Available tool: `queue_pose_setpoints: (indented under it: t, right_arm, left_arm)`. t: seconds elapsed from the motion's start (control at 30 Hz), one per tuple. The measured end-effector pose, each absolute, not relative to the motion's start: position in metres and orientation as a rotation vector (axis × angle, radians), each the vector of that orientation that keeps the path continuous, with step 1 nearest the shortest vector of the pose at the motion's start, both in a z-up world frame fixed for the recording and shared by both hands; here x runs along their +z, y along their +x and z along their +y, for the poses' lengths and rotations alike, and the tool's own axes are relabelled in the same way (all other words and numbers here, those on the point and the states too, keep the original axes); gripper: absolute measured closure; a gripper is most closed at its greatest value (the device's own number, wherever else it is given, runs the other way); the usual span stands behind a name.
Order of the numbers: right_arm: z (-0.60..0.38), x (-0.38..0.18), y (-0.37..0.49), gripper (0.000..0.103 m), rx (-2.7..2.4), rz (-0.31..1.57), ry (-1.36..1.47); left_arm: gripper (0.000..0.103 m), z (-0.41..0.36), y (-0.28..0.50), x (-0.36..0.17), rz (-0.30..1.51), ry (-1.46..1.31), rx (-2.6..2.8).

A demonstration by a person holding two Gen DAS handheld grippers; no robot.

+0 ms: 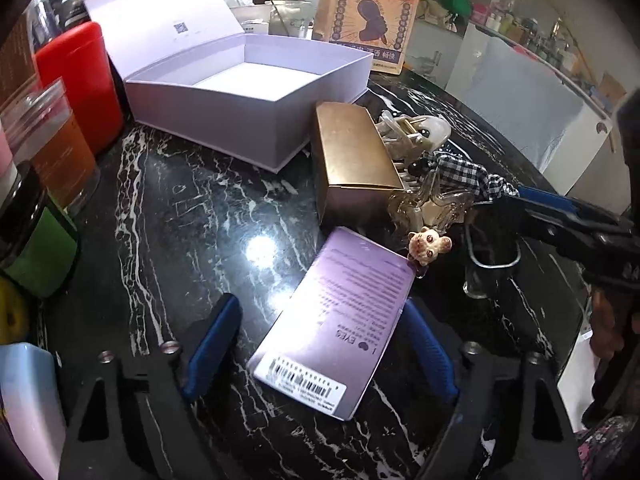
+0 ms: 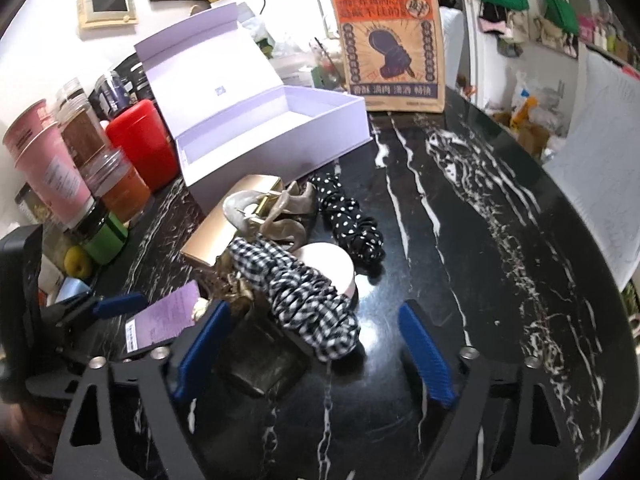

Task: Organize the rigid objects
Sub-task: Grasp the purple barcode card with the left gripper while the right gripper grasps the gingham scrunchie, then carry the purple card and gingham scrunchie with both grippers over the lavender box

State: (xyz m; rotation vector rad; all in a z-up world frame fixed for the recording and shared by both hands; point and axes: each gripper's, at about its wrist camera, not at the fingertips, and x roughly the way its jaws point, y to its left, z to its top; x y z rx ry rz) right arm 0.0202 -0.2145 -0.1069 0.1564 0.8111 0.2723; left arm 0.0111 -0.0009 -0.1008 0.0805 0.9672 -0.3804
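Observation:
My left gripper [image 1: 320, 350] is open low over the black marble table [image 1: 192, 216], and the purple flat box [image 1: 336, 320] lies between its blue fingers; the left pad stands clear of it. Behind it are a gold box [image 1: 352, 152], hair claws [image 1: 416, 132] and a small bear charm [image 1: 430, 242]. My right gripper [image 2: 314, 356] is open around the near end of a checked scrunchie [image 2: 312, 304], with a dark clear clip [image 2: 256, 364] under its left finger. A polka-dot scrunchie [image 2: 352, 220] and a round pink compact [image 2: 332, 268] lie just beyond. The lilac box [image 2: 280, 144] stands open and empty.
A red canister [image 1: 80, 80], plastic jars [image 1: 60, 148] and pink cups [image 2: 48, 168] crowd the left side. A brown paper bag [image 2: 392, 40] stands behind the lilac box. The table's round edge [image 2: 580, 216] curves along the right, with bare marble [image 2: 480, 240] before it.

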Motion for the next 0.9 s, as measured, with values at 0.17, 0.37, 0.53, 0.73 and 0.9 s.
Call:
queue_pose_setpoints:
  t: [0.17,0.37,0.53,0.73,0.9]
  right_arm:
    - [-0.212,-0.108,0.026,0.025,0.291,0.81,0.108]
    - [-0.203,-0.106,0.032,0.036,0.346,0.799,0.049]
    - [-0.203,-0.104,0.034,0.058,0.358,0.787,0.055]
    - [-0.2,-0.103,0.036,0.058,0.394,0.798,0.013]
    - [-0.192,-0.102,0.038,0.058,0.419,0.819,-0.037]
  left_arm:
    - [0.037,-0.012,0.015,-0.102,0.968,0.154,-0.343]
    - [0.049,-0.011,0.021,-0.1,0.999,0.146,-0.316]
    - [0.052,-0.01,0.02,-0.1,1.005,0.145,-0.313]
    - [0.052,-0.006,0.025,-0.1,1.021,0.089,-0.301]
    - [0.052,0.002,0.03,-0.099,1.04,0.024,-0.296]
